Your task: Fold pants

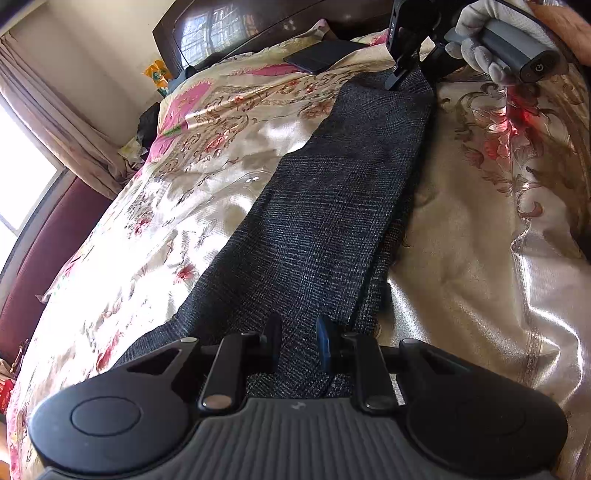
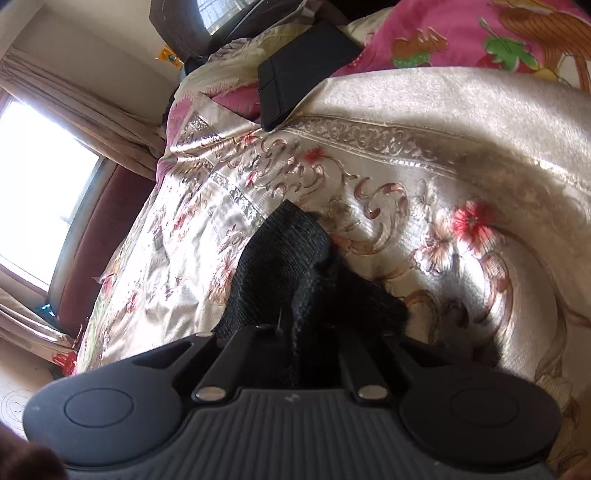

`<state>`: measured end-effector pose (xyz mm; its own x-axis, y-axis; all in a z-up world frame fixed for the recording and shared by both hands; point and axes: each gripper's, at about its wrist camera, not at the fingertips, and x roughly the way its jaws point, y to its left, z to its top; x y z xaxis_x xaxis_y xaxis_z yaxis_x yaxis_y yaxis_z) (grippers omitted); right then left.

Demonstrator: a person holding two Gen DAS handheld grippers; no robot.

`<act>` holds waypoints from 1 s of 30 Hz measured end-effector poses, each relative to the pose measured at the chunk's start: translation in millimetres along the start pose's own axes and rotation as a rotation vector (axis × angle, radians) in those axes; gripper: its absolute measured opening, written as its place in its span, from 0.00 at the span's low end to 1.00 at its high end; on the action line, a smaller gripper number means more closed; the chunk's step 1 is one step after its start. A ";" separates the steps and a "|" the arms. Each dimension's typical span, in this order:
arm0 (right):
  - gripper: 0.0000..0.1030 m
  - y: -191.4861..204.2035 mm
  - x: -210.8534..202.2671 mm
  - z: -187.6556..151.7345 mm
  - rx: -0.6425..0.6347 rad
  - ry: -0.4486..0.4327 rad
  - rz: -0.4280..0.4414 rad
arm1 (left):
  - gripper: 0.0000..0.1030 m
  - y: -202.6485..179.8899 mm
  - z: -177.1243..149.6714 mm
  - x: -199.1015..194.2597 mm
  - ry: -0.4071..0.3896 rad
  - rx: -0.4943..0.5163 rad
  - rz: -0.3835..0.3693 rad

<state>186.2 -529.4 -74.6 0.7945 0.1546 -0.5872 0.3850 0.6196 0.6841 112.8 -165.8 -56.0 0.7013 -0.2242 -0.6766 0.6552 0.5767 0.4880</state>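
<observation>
Dark grey checked pants [image 1: 332,206] lie stretched lengthwise on the floral bedspread [image 1: 192,192]. My left gripper [image 1: 300,343] is shut on the near end of the pants, fabric pinched between its fingers. My right gripper [image 1: 397,79] shows at the far end in the left wrist view, held by a gloved hand [image 1: 476,33], shut on the far edge. In the right wrist view the right gripper [image 2: 303,332] holds a bunched black fold of the pants [image 2: 288,258] that hides its fingertips.
A flat black case [image 1: 321,55] lies on the bedspread near the dark headboard [image 1: 221,26]; it also shows in the right wrist view [image 2: 299,70]. A pink pillow [image 2: 461,33] is at the bed's head. A window and curtain [image 1: 48,122] are at left.
</observation>
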 end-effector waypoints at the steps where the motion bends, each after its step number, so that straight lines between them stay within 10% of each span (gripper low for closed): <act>1: 0.05 0.6 -0.1 0.4 -0.009 0.002 -0.005 | 0.36 0.7 0.4 0.3 0.001 -0.001 -0.001; 18: 0.35 -21.1 -70.7 -21.9 0.064 -0.110 0.082 | 0.35 -1.3 -20.8 -10.4 0.019 -0.004 0.010; 22: 0.26 -15.8 -67.6 -28.1 0.014 -0.130 0.003 | 0.35 -1.4 -21.4 -11.0 0.019 0.001 0.011; 24: 0.06 -12.6 -57.6 -26.0 0.021 -0.125 -0.001 | 0.35 -2.2 -20.3 -10.5 0.023 0.003 0.013; 30: 0.04 5.6 -50.0 -25.5 0.001 -0.152 0.086 | 0.35 -1.9 -20.0 -9.6 0.026 0.020 0.011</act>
<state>136.6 -514.0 -52.4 0.8861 0.0889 -0.4549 0.3134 0.6081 0.7293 99.3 -149.1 -61.5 0.7012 -0.1972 -0.6852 0.6532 0.5629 0.5064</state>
